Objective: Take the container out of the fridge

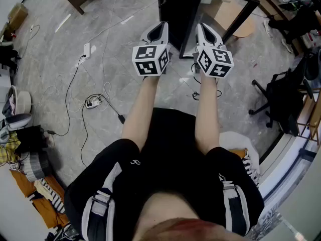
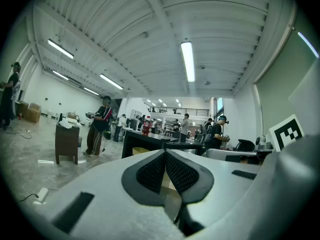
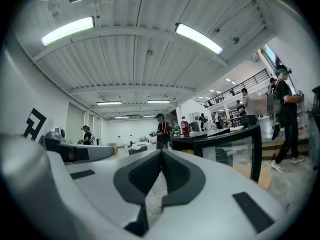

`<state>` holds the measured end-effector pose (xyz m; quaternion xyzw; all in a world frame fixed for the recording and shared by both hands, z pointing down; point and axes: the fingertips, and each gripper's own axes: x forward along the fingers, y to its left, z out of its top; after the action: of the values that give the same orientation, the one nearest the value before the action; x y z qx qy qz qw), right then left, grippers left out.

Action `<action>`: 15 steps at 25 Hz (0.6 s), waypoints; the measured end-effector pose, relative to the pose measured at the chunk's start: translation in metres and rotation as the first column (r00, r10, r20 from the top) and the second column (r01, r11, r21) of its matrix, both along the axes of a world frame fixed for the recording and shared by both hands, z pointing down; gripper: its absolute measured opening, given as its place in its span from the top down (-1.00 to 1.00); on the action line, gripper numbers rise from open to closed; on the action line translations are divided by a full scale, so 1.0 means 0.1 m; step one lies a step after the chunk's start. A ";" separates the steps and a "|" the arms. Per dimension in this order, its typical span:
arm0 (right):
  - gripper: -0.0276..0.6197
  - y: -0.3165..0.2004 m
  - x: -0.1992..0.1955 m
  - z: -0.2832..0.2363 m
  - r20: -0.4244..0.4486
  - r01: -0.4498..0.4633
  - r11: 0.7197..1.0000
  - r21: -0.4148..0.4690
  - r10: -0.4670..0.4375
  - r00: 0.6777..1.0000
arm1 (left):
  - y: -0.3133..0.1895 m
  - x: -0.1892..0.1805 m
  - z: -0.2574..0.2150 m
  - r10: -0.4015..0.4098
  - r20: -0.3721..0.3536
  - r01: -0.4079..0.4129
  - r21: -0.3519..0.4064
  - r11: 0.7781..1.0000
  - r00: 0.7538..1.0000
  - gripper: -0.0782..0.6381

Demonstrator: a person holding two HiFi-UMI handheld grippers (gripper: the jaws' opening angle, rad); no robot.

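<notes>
A big open lab or workshop hall: a ribbed ceiling with long tube lights (image 2: 188,61), a railed mezzanine (image 3: 240,86), people (image 2: 100,124) standing at black counters (image 3: 220,134), cables (image 1: 75,79) and a power strip (image 1: 93,102) trailing over the polished stone floor (image 1: 60,49), and an office chair (image 1: 281,97).

A: The floor (image 1: 50,79)?
B: Grey, veined stone look. Polished, throws back the lamps.
A: The left gripper (image 2: 165,152) and right gripper (image 3: 161,151)?
B: Shells are smooth, matt, pale-grey plastic. Fingers (image 2: 150,173) are faced with black, finely dimpled pads that look rubbery.
A: The marker cube (image 1: 150,60)?
B: Matt white, black print.
A: The fridge (image 1: 175,9)?
B: Black frame, faint sheen. Door pane (image 3: 235,151) is clear, glossy glass.
A: The garment (image 1: 170,149)?
B: Black cloth, matt.
</notes>
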<state>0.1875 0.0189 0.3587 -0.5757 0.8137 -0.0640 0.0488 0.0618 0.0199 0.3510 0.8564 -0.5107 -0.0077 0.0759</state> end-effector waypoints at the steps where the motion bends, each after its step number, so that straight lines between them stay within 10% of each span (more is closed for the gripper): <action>1: 0.88 -0.01 0.02 0.00 0.000 0.001 1.000 0.002 -0.001 1.000 | -0.01 0.02 0.00 0.002 0.000 -0.002 0.003 1.000 1.000 0.75; 15: 0.88 -0.16 0.16 -0.07 0.012 -0.006 0.999 0.038 0.006 1.000 | -0.14 0.15 -0.02 0.003 0.006 -0.003 0.012 1.000 1.000 0.75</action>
<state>0.2037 0.0027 0.3516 -0.5768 0.8127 -0.0520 0.0649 0.0763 0.0055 0.3488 0.8577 -0.5094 -0.0078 0.0693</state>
